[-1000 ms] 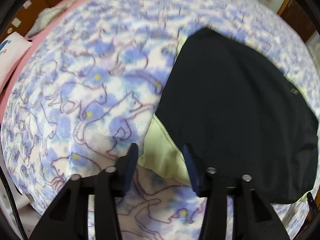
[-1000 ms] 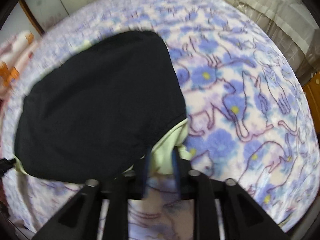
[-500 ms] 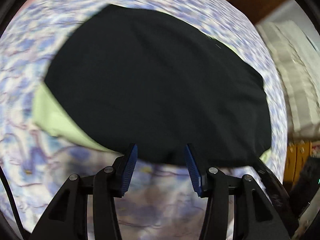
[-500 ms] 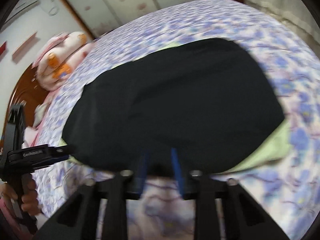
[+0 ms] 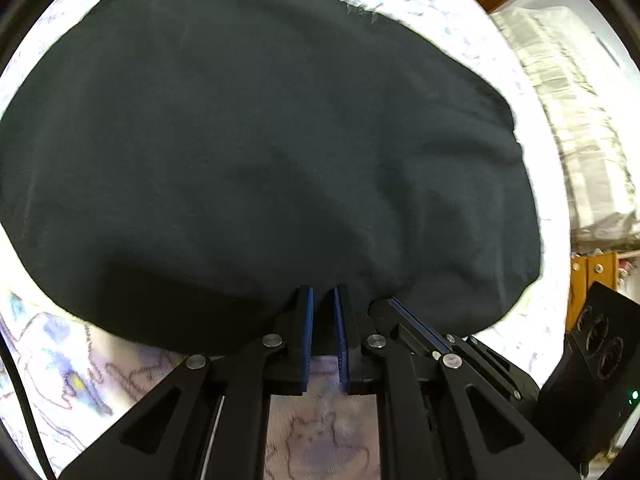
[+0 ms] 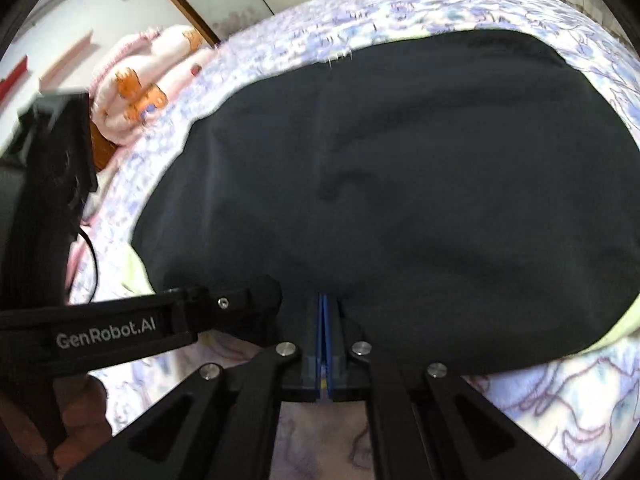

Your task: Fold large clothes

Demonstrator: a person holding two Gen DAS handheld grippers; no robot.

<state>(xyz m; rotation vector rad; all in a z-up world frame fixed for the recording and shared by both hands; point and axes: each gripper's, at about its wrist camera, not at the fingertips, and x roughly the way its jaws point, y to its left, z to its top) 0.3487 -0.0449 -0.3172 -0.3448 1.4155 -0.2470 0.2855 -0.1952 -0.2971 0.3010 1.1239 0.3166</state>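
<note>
A large black garment (image 5: 260,152) with a pale green lining lies folded flat on the bed. It fills most of the right wrist view (image 6: 420,184); a green edge (image 6: 624,320) peeks out at its right. My left gripper (image 5: 322,300) sits at the garment's near edge, jaws narrowed with a small gap, nipping the black hem. My right gripper (image 6: 323,304) is shut on the same near hem, right beside the left one. The right gripper's fingers (image 5: 416,326) show in the left wrist view; the left gripper's body (image 6: 120,330) shows in the right wrist view.
The bed cover (image 5: 60,376) is white with blue flowers and cat outlines. A pink and orange plush blanket (image 6: 144,84) lies at the head of the bed. A striped beige cloth (image 5: 580,128) and an orange wooden cabinet (image 5: 592,276) stand beyond the bed's right side.
Both grippers swung in from the garment's two green corners to the middle of its near hem. The left jaws closed from wide open to nearly shut; the right pressed fully together.
</note>
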